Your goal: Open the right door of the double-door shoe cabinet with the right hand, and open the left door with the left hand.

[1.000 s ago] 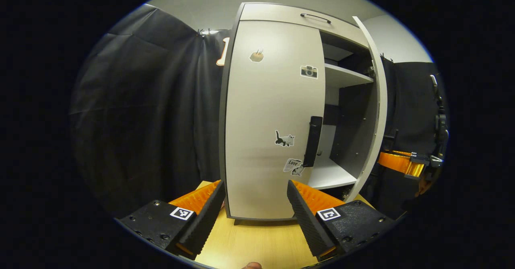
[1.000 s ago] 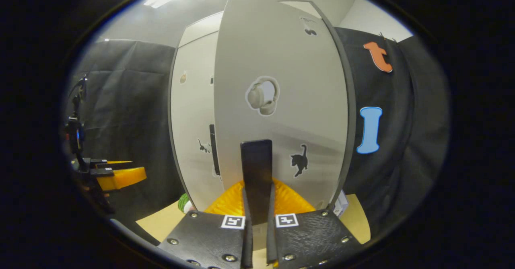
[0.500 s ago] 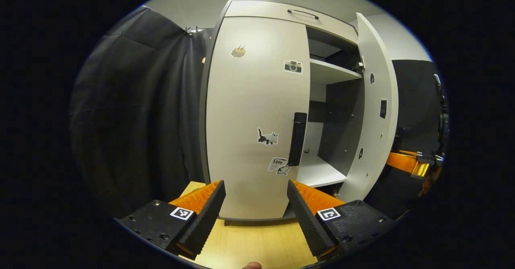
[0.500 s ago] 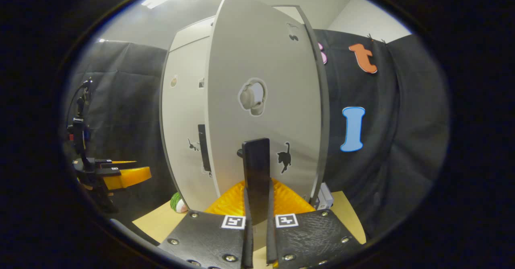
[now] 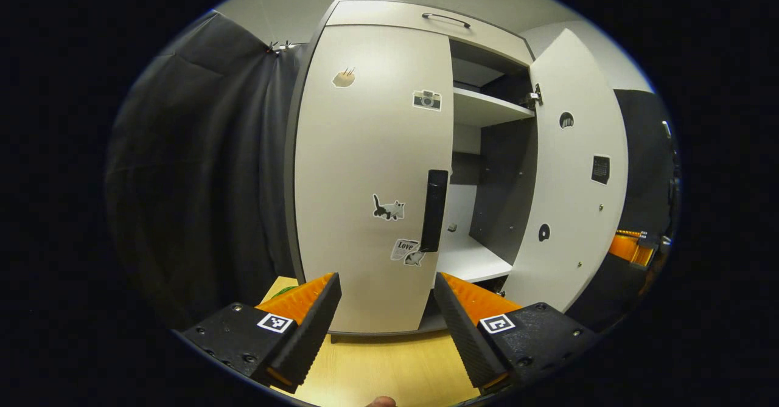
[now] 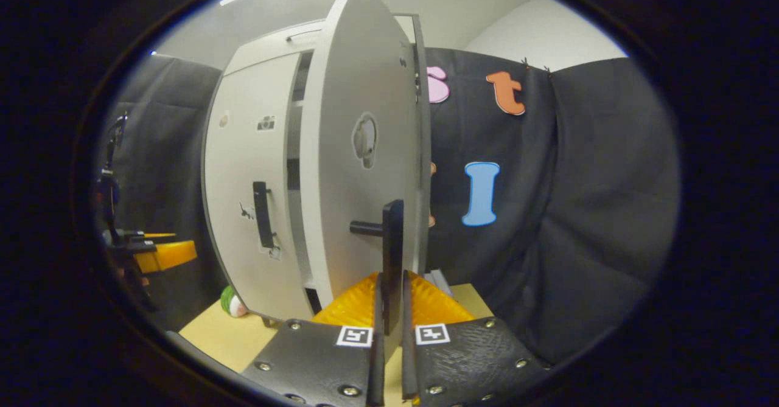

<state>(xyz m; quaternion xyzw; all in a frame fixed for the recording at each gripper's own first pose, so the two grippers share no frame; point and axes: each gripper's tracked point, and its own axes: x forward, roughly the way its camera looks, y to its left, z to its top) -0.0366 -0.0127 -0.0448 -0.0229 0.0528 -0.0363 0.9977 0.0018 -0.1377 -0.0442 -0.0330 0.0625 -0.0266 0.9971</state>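
The light grey shoe cabinet (image 5: 389, 24) stands on a wooden table. Its left door (image 5: 371, 170) is closed, with a black vertical handle (image 5: 434, 209) near its inner edge. My left gripper (image 5: 386, 306) is open, in front of and below that door, apart from the handle. The right door (image 5: 578, 170) stands swung wide, baring the shelves (image 5: 487, 112). In the right gripper view, my right gripper (image 6: 392, 300) is shut on the right door's black handle (image 6: 392, 249), and the right door (image 6: 359, 170) shows nearly edge-on. The left door's handle (image 6: 262, 214) shows beside it.
Black cloth walls surround the cabinet on both sides. The wooden table (image 5: 389, 370) runs under the cabinet's front. A small green and white round object (image 6: 230, 302) lies on the table by the cabinet's left foot. The left gripper (image 6: 155, 253) shows at the far left.
The right door has swung further open, pulled by my right gripper on its handle. My left gripper's view has shifted, so the left door's handle sits nearer the middle.
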